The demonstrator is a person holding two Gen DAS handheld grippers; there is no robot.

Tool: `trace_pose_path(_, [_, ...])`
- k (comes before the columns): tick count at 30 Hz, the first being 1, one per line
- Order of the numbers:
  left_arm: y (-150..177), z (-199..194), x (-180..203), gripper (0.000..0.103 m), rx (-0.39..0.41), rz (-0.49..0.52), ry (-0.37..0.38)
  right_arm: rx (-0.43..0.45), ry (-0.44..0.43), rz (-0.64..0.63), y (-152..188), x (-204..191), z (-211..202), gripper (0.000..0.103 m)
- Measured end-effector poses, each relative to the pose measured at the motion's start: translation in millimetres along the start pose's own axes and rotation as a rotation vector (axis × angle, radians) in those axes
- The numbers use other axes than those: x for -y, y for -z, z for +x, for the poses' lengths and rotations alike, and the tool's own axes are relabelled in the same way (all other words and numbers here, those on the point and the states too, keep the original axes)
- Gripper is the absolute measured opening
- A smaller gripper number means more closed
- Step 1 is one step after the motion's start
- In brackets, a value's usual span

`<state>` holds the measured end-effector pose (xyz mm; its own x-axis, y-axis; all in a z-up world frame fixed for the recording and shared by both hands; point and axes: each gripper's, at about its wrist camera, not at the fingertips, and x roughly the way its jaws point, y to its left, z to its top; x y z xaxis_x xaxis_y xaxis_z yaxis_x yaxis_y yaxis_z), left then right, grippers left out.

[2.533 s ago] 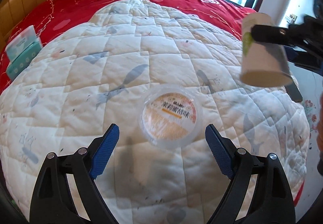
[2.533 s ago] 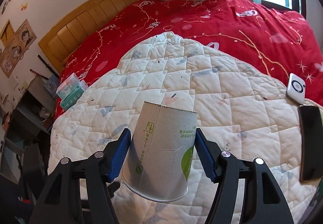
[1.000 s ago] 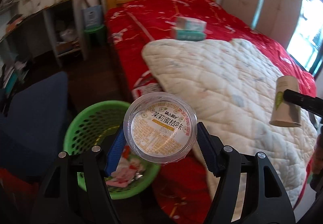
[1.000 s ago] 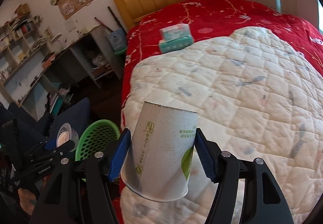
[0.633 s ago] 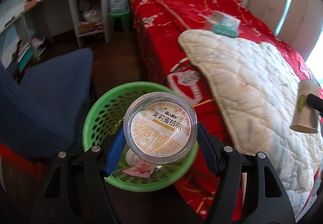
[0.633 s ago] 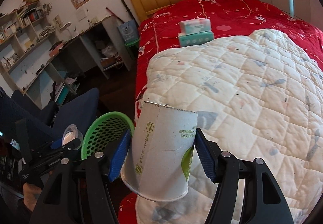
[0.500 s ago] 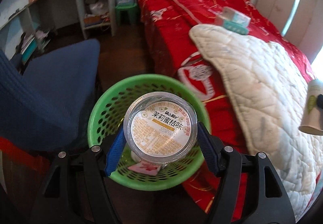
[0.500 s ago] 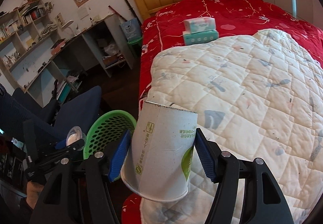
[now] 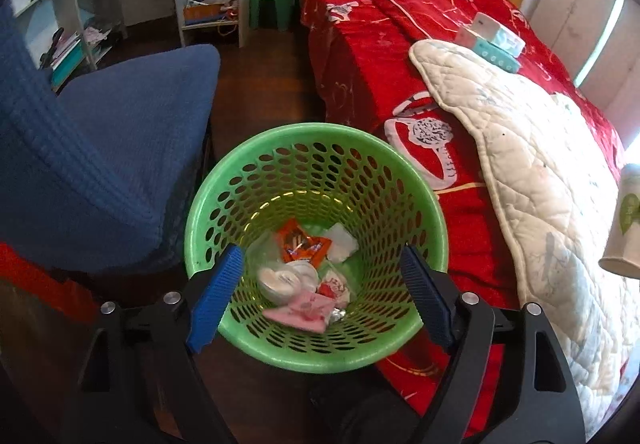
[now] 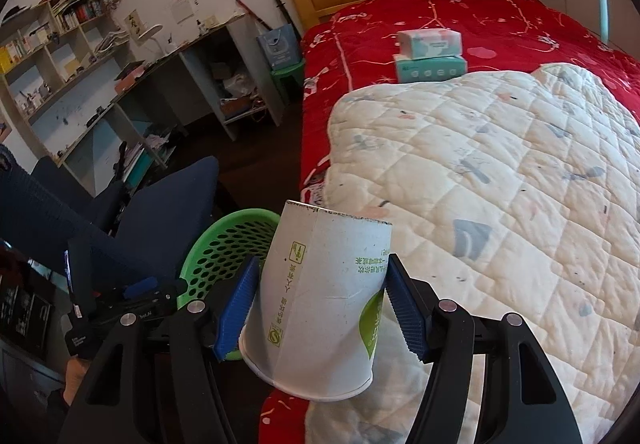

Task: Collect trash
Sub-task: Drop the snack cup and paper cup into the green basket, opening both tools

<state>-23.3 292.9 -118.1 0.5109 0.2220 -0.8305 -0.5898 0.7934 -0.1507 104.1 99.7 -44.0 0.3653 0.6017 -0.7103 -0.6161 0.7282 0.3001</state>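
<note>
Two grippers are in play beside a big bed (image 10: 500, 24) with a red cover, a white quilt (image 10: 500, 184) spread over its near half. Two tissue packs (image 10: 430, 56) are stacked on the red cover just past the quilt's far edge. A blue chair (image 9: 120, 148) stands on the dark floor across from the bed, and the green basket (image 9: 316, 360) sits on the floor between them, close against the bed's side. Down in the basket lies the trash: a clear plastic tub (image 9: 286, 278) on its side, an orange wrapper (image 9: 302, 242), a pink wrapper (image 9: 304, 314) and a bit of white paper (image 9: 340, 242). The left gripper (image 9: 320, 296) hangs right over the basket's mouth, its jaws opening wide, nothing between the blue pads. Over at the bed's edge, the right gripper (image 10: 320, 304) clamps a white paper cup (image 10: 320, 304) by its sides, mouth tilted toward the camera, base pointing away. That cup hangs above the quilt's corner, just beside the basket and not yet over it.
</note>
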Motion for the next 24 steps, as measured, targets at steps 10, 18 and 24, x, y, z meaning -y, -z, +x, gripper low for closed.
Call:
trace_pose_path(10, [17, -33, -29, 0.08, 0.042, -0.036, -0.024, -0.062, -0.066, -0.059, 1, -48, 42, 0.062])
trace_pose_path(18, [35, -52, -61, 0.08, 0.061, -0.085, -0.067, -0.107, -0.092, -0.1, 7, -89, 86, 0.062])
trace_pose_path(24, [43, -54, -76, 0.08, 0.06, -0.124, -0.076, -0.141, -0.095, -0.123, 13, -112, 118, 0.062])
